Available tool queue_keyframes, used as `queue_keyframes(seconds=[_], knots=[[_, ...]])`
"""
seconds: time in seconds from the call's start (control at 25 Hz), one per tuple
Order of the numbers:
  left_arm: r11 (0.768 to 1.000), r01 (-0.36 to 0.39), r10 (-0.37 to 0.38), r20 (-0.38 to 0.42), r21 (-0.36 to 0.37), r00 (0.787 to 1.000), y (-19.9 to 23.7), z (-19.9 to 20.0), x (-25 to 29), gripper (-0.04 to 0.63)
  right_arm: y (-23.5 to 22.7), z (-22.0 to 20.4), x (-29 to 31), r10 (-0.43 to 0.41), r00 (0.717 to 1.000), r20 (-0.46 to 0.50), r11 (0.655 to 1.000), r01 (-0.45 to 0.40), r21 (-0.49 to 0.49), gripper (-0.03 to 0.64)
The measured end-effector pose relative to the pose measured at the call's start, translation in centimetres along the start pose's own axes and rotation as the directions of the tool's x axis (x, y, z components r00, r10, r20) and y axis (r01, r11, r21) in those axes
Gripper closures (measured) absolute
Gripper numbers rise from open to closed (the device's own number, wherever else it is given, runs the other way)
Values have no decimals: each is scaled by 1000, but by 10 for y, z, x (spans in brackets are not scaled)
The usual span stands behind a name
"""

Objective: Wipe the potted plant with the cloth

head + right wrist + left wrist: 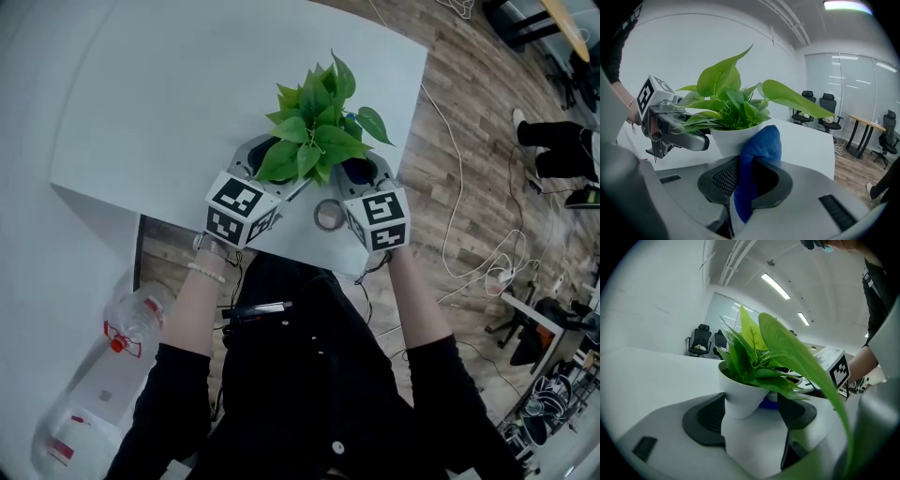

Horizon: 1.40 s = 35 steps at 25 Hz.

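Note:
The potted plant (314, 131) stands near the front edge of the white table (187, 94), and its leaves hide the pot from above. In the left gripper view the white pot (738, 399) sits between the wide jaws of my left gripper (752, 405). A slim gap shows at the right pad, so the jaws are open. My right gripper (754, 168) is shut on a folded blue cloth (761, 143). The cloth's top rests against the side of the pot (724, 140). From above, my left gripper (258, 161) and right gripper (364, 173) flank the plant.
A roll of tape (329, 215) lies on the table between the two grippers, near the edge. A clear plastic bottle (131, 328) lies low at the left. Cables run over the wooden floor (469, 187) to the right. Office chairs (825, 110) stand far back.

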<state>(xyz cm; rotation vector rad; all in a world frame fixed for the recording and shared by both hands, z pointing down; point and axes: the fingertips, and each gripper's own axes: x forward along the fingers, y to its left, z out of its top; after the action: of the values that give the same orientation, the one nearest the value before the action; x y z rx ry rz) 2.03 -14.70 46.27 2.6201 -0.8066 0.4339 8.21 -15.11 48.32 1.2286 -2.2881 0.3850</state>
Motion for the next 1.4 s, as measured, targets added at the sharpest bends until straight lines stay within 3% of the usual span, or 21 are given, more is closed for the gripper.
queue_keyframes(seconds=[0.4, 0.68, 0.8, 1.08, 1.4], knots=[[999, -37, 36, -22, -7, 999, -11, -5, -4, 247, 24, -5, -18, 68, 998, -10, 997, -68, -20, 532], [997, -82, 82, -3, 10, 997, -23, -6, -26, 258, 33, -8, -44, 64, 998, 2, 998, -63, -26, 532], [993, -116, 116, 19, 28, 993, -26, 1, -39, 317, 36, -4, -57, 61, 998, 16, 998, -61, -28, 532], [976, -162, 158, 39, 143, 987, -49, 26, -67, 443, 42, 20, -91, 57, 995, 81, 998, -55, -35, 532], [957, -240, 221, 129, 162, 967, -65, 66, -97, 547, 24, 68, -136, -46, 966, 256, 999, 48, -2, 532]])
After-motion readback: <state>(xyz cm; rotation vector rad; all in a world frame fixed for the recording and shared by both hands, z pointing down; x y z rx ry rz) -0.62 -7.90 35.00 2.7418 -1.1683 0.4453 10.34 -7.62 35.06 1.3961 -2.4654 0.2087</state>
